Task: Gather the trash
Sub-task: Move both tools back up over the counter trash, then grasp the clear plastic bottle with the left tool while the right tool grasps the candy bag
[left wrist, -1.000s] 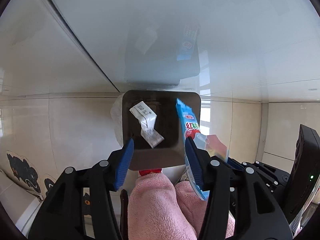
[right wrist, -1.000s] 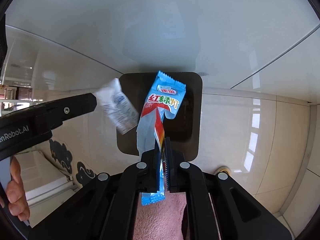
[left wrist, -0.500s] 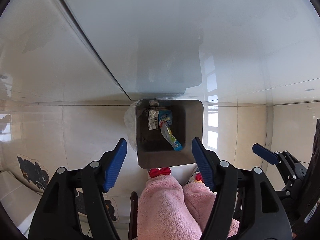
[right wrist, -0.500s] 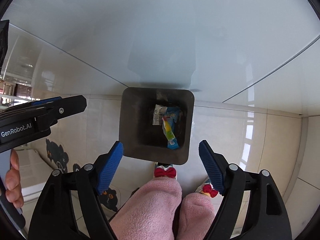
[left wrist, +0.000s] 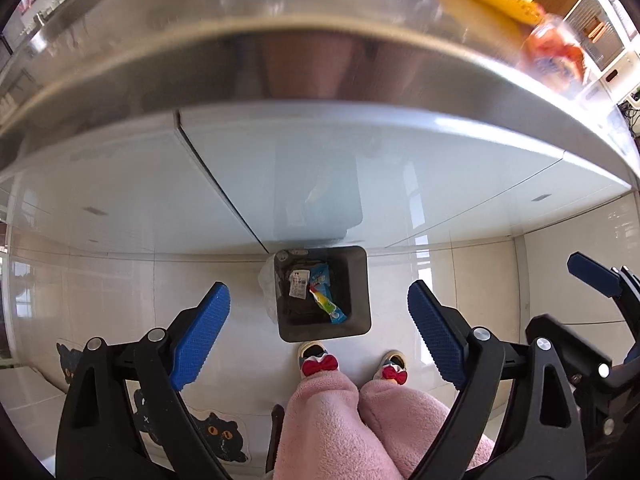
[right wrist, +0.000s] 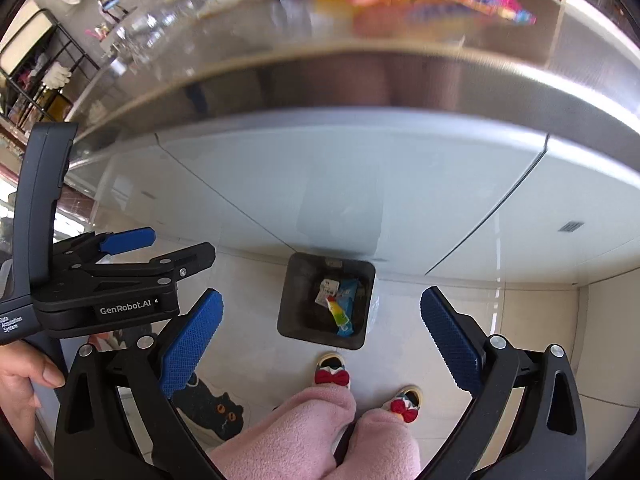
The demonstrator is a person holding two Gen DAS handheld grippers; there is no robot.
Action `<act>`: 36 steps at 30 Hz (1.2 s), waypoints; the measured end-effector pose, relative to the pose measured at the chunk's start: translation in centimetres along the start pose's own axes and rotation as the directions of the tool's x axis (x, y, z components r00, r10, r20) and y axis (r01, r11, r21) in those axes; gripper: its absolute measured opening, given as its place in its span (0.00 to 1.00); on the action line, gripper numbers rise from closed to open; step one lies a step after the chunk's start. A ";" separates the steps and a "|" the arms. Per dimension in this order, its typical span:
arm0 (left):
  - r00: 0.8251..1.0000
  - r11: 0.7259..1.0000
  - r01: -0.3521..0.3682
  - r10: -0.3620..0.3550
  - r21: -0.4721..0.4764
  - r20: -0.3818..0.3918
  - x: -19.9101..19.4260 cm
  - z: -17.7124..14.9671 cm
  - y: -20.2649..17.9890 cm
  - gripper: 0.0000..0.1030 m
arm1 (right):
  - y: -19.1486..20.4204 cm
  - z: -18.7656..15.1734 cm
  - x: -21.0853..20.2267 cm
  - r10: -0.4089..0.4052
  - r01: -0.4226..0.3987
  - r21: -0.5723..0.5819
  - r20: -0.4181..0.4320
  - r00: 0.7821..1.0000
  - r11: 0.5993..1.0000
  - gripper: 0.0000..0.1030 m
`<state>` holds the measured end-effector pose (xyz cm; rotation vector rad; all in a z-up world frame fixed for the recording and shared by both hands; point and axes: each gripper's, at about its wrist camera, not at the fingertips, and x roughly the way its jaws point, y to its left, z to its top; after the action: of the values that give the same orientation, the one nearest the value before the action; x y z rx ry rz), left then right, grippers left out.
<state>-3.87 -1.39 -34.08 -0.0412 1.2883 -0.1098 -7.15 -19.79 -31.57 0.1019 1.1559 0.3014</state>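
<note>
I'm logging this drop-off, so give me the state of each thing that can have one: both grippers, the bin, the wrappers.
left gripper: jaws wide open, empty.
right gripper: jaws wide open, empty.
trash bin: upright on the floor, no lid, holding trash.
blue wrapper: lying inside the bin.
white wrapper: lying inside the bin.

Wrappers [left wrist: 320,294] lie in the bin [left wrist: 358,280]; blurred countertop [left wrist: 280,40] litter, perhaps packets.

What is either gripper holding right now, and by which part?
Nothing. The left gripper and right gripper are both open and empty; the wrappers lie in the bin.
</note>
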 end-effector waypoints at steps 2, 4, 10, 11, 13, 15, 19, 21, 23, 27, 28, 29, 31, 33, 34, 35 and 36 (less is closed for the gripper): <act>1.000 1.000 -0.009 0.009 0.001 0.029 -2.2 0.6 -0.1 0.85 | -0.2 1.1 -2.4 -0.032 0.032 -0.001 0.054 0.998 0.999 0.97; 0.998 1.000 -0.013 0.013 0.006 0.059 -4.2 1.4 -0.1 0.85 | -0.5 2.3 -4.4 -0.049 0.048 0.015 0.102 0.994 0.999 0.97; 0.991 0.999 -0.027 0.023 0.027 0.134 -8.6 4.0 0.1 0.85 | -2.0 5.7 -7.7 -0.115 0.097 0.090 0.225 0.968 0.991 0.97; 0.989 0.999 -0.025 0.021 0.027 0.149 -9.2 4.6 0.2 0.85 | -2.1 6.1 -7.9 -0.126 0.105 0.098 0.238 0.963 0.990 0.97; 0.984 0.999 -0.030 0.025 0.026 0.178 -10.2 5.8 0.6 0.85 | -2.2 7.0 -8.2 -0.145 0.118 0.117 0.262 0.954 0.986 0.97; 0.981 0.999 -0.036 0.030 0.026 0.192 -11.1 7.1 0.9 0.85 | -2.2 7.7 -7.8 -0.152 0.120 0.134 0.264 0.952 0.984 0.97; 0.977 0.998 -0.052 0.045 0.030 0.211 -11.5 10.0 1.7 0.85 | -2.4 9.1 -7.1 -0.172 0.128 0.174 0.269 0.948 0.976 0.96; 0.976 0.998 -0.058 0.048 0.038 0.214 -10.8 11.2 2.2 0.85 | -2.5 9.8 -6.6 -0.192 0.145 0.184 0.269 0.944 0.972 0.95; 0.975 0.997 -0.068 0.056 0.047 0.213 -10.4 12.7 2.6 0.85 | -2.6 10.5 -5.9 -0.209 0.161 0.193 0.261 0.942 0.968 0.95; 0.976 0.995 -0.078 0.064 0.058 0.210 -9.0 14.9 3.3 0.85 | -2.7 11.7 -4.1 -0.243 0.195 0.213 0.225 0.944 0.957 0.86; 0.976 0.995 -0.078 0.065 0.056 0.207 -8.6 15.4 3.5 0.85 | -2.7 12.0 -3.7 -0.248 0.201 0.219 0.214 0.945 0.955 0.85; 0.977 0.996 -0.075 0.064 0.052 0.202 -8.2 16.0 3.7 0.85 | -2.7 12.2 -3.2 -0.256 0.210 0.223 0.204 0.945 0.952 0.82; 0.979 0.996 -0.077 0.067 0.046 0.194 -7.3 17.0 4.0 0.85 | -2.5 12.5 -2.1 -0.283 0.242 0.215 0.187 0.941 0.946 0.81; 0.980 0.996 -0.078 0.069 0.040 0.186 -6.4 17.9 4.4 0.85 | -2.3 12.5 -1.2 -0.299 0.264 0.202 0.173 0.938 0.943 0.81; 0.981 0.996 -0.076 0.068 0.037 0.181 -6.0 18.2 4.6 0.85 | -2.3 12.5 -0.6 -0.301 0.267 0.198 0.163 0.940 0.943 0.80; 0.982 0.996 -0.076 0.069 0.035 0.173 -5.5 18.5 4.7 0.85 | -2.4 12.4 -0.2 -0.301 0.270 0.198 0.152 0.941 0.942 0.79; 0.984 0.997 -0.076 0.070 0.032 0.166 -5.1 18.7 4.8 0.85 | -2.5 12.3 0.3 -0.303 0.273 0.199 0.139 0.943 0.941 0.75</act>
<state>13.01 3.38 -24.45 0.0297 1.1209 -0.0668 4.69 -21.14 -27.48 0.1098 1.0112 -0.0713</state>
